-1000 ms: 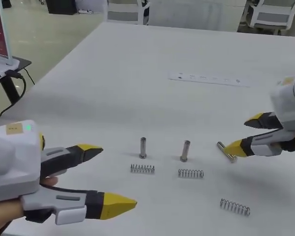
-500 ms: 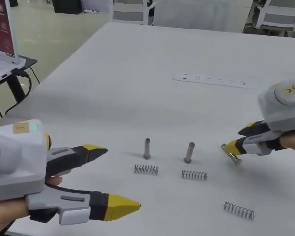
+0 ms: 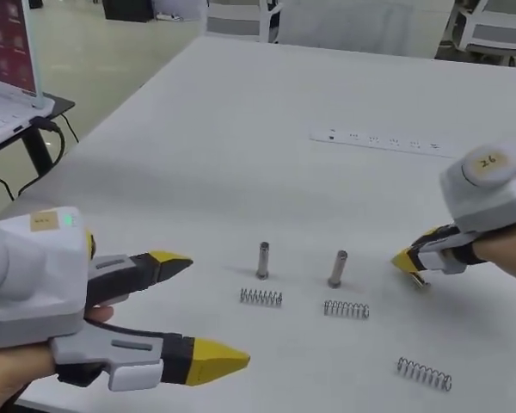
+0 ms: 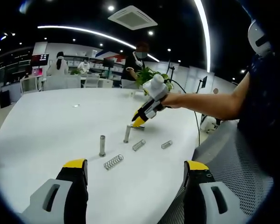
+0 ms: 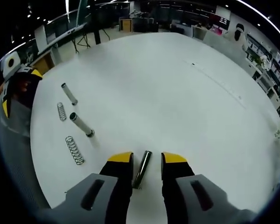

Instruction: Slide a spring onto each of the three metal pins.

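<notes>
Two metal pins stand upright on the white table [image 3: 198, 155]: one [image 3: 263, 260] on the left, one [image 3: 338, 268] on the right. A spring [image 3: 261, 297] lies before the first pin and a spring [image 3: 346, 309] before the second. Another spring [image 3: 423, 373] rests nearer, to the right. The third pin [image 5: 142, 169] lies flat between the narrowly parted jaws of my right gripper [image 5: 146, 159], with a small gap on its right side. My right gripper [image 3: 410, 259] is tipped down over that pin [image 3: 420, 279]. My left gripper [image 3: 202, 310] hovers open and empty at the near left.
A white power strip [image 3: 387, 143] lies across the far side of the table. A laptop [image 3: 4, 77] stands on a side stand at the left, past the table edge. Chairs [image 3: 494, 30] stand behind the table.
My right gripper has tipped down over the lying pin and its jaws have narrowed around it. My left gripper has hardly moved; the head camera has shifted a little.
</notes>
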{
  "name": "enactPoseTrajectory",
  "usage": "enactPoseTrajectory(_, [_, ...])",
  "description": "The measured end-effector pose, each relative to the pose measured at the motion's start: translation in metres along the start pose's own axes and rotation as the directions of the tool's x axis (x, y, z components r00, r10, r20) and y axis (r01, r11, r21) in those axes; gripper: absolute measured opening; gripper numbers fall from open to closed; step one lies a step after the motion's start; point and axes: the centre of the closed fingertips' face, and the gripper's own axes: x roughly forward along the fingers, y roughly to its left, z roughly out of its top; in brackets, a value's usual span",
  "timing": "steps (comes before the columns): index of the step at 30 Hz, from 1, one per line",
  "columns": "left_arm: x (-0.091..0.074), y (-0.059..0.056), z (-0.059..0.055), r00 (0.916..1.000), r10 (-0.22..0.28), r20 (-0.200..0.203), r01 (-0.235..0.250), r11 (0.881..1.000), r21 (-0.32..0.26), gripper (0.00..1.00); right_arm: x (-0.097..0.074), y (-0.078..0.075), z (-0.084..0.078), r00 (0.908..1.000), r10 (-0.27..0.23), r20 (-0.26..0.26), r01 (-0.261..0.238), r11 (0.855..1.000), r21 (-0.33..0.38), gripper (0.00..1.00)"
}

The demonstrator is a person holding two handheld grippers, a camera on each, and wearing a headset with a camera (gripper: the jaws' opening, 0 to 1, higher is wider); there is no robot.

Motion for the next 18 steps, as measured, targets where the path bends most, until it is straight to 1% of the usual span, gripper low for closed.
enactPoseTrajectory(11, [0.0,0.001,0.001,1.0,0.004,0.005,-0.004,1.0,-0.003,0.81,0.008,-0.002,-0.003,0.9991,-0.02,-0.036,0.021,0.999,0.026,0.13])
enactPoseTrajectory(16, [0.0,0.001,0.001,1.0,0.004,0.005,-0.004,1.0,-0.004,0.81,0.011,0.0,-0.004,0.9986,-0.017,-0.051,0.019,0.999,0.032,0.11])
enactPoseTrajectory(18, [0.0,0.001,0.001,1.0,0.004,0.005,-0.004,1.0,-0.004,0.81,0.012,0.0,-0.005,0.9981,-0.016,-0.059,0.018,0.999,0.033,0.08])
